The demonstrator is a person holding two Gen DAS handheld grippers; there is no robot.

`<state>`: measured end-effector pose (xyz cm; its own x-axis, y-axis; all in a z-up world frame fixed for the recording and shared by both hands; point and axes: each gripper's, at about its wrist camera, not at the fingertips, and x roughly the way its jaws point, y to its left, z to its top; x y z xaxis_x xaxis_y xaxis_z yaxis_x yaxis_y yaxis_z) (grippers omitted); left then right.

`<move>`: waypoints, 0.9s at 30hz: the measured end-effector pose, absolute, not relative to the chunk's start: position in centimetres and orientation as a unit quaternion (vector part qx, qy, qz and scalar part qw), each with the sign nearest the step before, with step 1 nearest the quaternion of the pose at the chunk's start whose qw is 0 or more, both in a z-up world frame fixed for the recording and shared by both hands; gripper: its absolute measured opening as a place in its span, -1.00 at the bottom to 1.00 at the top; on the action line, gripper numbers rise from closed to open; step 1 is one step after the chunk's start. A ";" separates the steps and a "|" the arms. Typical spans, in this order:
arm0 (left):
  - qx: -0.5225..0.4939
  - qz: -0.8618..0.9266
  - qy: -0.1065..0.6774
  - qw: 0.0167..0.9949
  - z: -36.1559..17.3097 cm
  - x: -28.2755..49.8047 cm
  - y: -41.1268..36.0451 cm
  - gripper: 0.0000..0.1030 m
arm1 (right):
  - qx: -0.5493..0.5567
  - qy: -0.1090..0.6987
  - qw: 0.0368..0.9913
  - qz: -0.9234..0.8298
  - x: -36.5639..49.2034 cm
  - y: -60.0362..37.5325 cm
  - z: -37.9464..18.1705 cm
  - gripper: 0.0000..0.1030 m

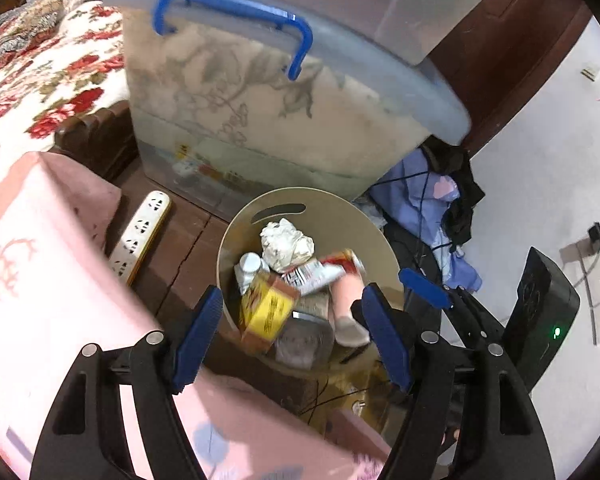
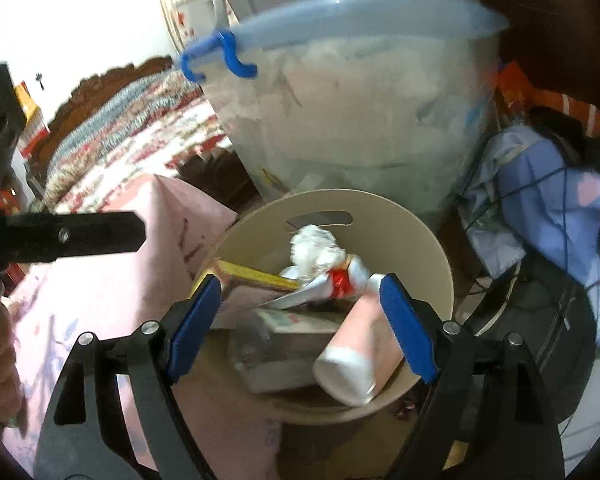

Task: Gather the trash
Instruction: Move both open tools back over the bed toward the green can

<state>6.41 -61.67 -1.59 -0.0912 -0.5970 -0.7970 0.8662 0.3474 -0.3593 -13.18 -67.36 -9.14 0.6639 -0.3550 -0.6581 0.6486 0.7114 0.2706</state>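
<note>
A beige round waste bin (image 1: 364,220) stands on the floor and holds trash: a crumpled white paper ball (image 1: 286,244), a yellow carton (image 1: 266,312), a white bottle (image 1: 250,266), a red-and-white wrapper (image 1: 328,270) and a pink tube (image 1: 346,308). My left gripper (image 1: 294,334) is open and empty just above the bin. In the right wrist view the same bin (image 2: 432,248) shows the paper ball (image 2: 316,244), wrapper (image 2: 332,284), carton (image 2: 252,274) and pink tube (image 2: 360,348). My right gripper (image 2: 300,324) is open and empty over the bin.
A large clear storage box with a blue handle (image 1: 236,16) stands behind the bin. A pink-covered surface (image 1: 40,264) lies left, with a white power strip (image 1: 142,236) on the brown floor. Purple clothes (image 1: 428,196) and a black device (image 1: 540,312) lie right. A floral bed (image 1: 40,80) is far left.
</note>
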 end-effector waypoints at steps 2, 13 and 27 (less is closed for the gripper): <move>0.139 -0.551 0.473 0.673 -0.7 5.5 -59.3 0.34 | 0.261 0.278 0.880 -0.282 -14.0 -66.0 -8.6 0.58; 0.178 -0.504 0.376 0.757 1.7 1.4 -46.3 0.39 | 0.297 0.227 0.888 -0.268 -16.4 -55.8 -7.2 0.58; 0.197 -0.439 0.291 0.827 4.8 0.2 -32.3 0.68 | 0.321 0.154 0.903 -0.240 -17.9 -45.3 -0.6 0.79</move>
<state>0.21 -32.30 4.84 0.4463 -0.6114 -0.6534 0.8401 0.5379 0.0705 -17.91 -45.25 -0.63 0.8375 -0.3348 -0.4318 0.5323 0.6783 0.5065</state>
